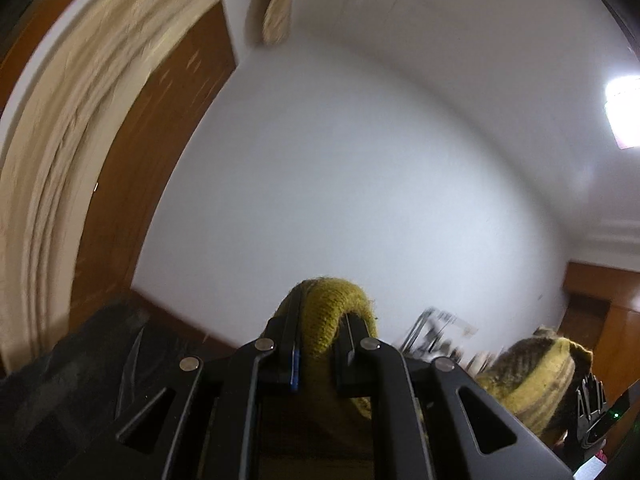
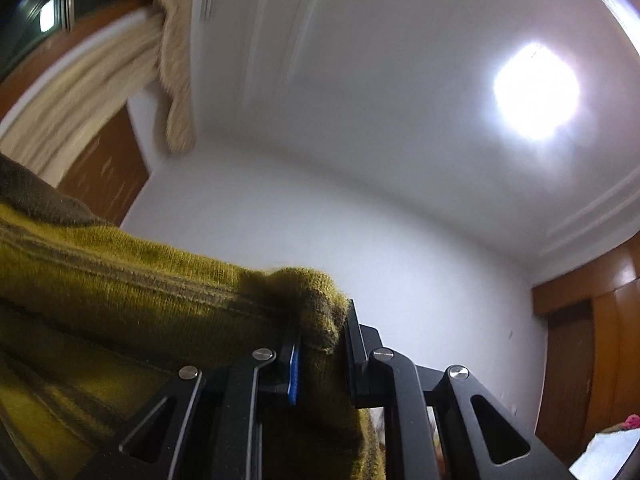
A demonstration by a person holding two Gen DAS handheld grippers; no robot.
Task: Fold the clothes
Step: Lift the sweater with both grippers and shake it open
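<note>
A mustard-yellow knitted garment [image 1: 326,312] with darker stripes is pinched between the black fingers of my left gripper [image 1: 320,336], which is shut on a bunched fold held up in the air. At the lower right of the left wrist view more of the garment [image 1: 532,376] hangs by the other gripper [image 1: 590,404], seen only in part. In the right wrist view my right gripper [image 2: 320,344] is shut on another edge of the same knitted garment [image 2: 132,280]. The cloth stretches away to the left and fills the lower left. Both grippers point toward a white wall.
A cream curtain [image 1: 68,128] hangs along wooden panelling [image 1: 160,128] on the left. A bright ceiling lamp [image 2: 536,92] glares at the upper right. Wooden cabinets [image 2: 600,340] stand at the right edge. Some blurred clutter [image 1: 436,336] sits low beyond the left gripper.
</note>
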